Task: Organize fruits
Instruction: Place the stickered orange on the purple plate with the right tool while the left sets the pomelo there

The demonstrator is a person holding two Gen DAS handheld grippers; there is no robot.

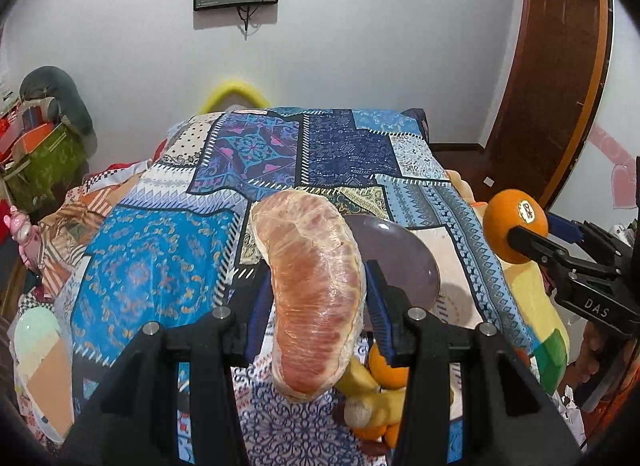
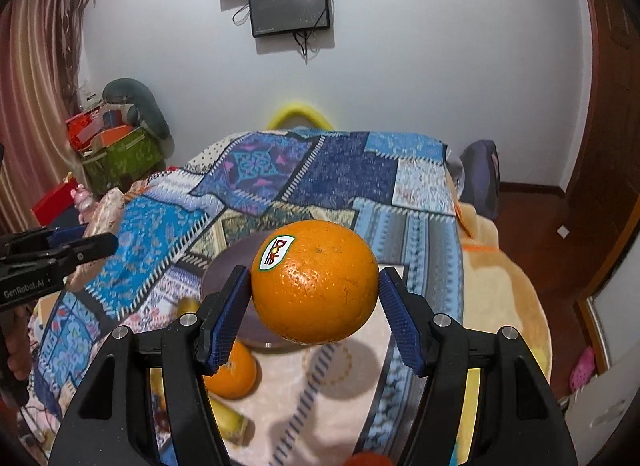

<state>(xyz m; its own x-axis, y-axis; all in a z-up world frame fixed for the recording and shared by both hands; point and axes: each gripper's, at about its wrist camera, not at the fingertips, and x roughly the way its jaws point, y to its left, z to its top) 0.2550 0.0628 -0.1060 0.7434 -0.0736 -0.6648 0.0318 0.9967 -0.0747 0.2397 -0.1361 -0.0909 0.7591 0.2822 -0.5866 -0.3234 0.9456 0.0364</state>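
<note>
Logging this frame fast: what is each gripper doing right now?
Left gripper: closed on the wrapped pomelo segment.
Right gripper: closed on the orange, held above the plate.

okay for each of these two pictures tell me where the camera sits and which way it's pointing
Left wrist: on the left gripper, looking forward over the bed toward the wall; it clamps a wrapped pomelo wedge; own fingers show.
Right wrist: on the right gripper, facing likewise; it clamps a stickered orange.
Shared: the purple plate, the patchwork blanket, and each other's gripper.
</note>
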